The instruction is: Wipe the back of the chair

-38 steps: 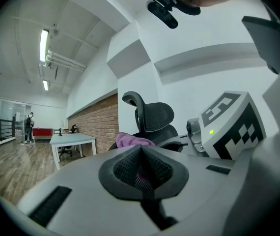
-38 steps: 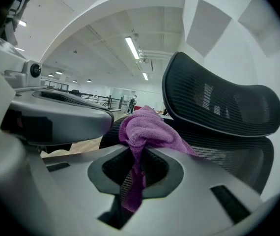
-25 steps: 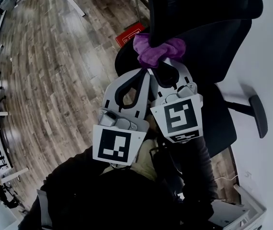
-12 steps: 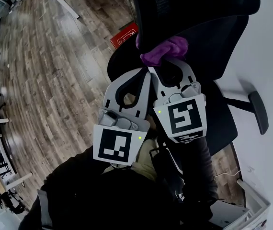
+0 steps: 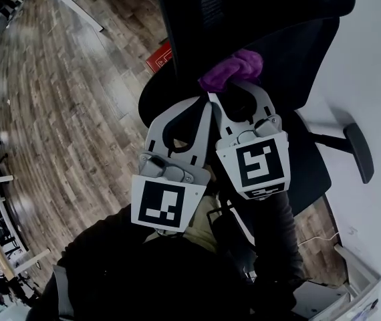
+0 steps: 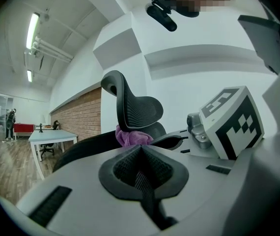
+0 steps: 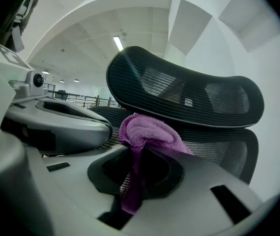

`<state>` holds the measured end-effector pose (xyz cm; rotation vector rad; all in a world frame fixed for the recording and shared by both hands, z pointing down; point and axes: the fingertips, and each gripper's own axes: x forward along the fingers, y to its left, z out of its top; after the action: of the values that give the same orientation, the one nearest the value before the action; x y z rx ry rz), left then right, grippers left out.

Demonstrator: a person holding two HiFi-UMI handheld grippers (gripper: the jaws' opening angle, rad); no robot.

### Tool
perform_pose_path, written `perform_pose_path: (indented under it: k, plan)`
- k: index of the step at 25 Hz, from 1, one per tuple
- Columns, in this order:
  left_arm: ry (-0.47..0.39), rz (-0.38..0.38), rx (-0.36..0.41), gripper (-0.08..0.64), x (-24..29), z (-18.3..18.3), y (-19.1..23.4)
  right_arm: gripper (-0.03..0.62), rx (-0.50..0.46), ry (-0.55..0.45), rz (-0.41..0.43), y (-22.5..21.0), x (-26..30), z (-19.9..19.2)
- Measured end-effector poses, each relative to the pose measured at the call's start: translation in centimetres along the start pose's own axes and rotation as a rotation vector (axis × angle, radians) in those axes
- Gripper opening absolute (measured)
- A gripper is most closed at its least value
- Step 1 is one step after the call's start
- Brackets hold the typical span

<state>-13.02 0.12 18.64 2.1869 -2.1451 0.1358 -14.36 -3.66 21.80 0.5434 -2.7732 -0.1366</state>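
The right gripper [image 5: 232,89] is held shut on a purple cloth [image 5: 232,70] — in the right gripper view a strip of the fabric is seen pinched between the two jaws, with the bunched bulk standing above their tips. In the head view the cloth is found at 12 o'clock from that gripper, pressed against the black mesh back of the chair [image 5: 311,52], just beneath the curved headrest [image 5: 264,5]. The left gripper [image 5: 202,105] is carried close beside the right one, at about 8 o'clock from it, tilted so that its tips point toward 1 o'clock; its jaws are closed together with nothing between them, as is shown in the left gripper view. No contact between the left gripper and the chair can be made out. The chair's seat [image 5: 307,166] is seen under and to the right of the grippers, and an armrest [image 5: 359,151] juts out at 3 o'clock. A wooden floor [image 5: 77,105] fills the left of the head view — a red item [image 5: 157,57] lies on it at 10 o'clock from the cloth, partly hidden by the chair.
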Motion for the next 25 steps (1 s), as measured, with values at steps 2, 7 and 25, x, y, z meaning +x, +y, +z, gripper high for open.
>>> perform_pose_path:
  k: [2, 7, 25]
  plan:
    - [0.0, -0.011, 0.0, 0.009, 0.5, 0.0, -0.4, 0.046, 0.004, -0.001, -0.007, -0.5, -0.1, -0.1]
    - [0.003, -0.036, -0.001, 0.009, 1.4, 0.1, -1.0, 0.046, 0.011, 0.003, -0.022, -1.5, -0.1, -0.4]
    - [0.016, -0.128, 0.006, 0.009, 5.1, 0.7, -3.0, 0.046, 0.044, 0.012, -0.092, -5.9, -0.3, -1.2]
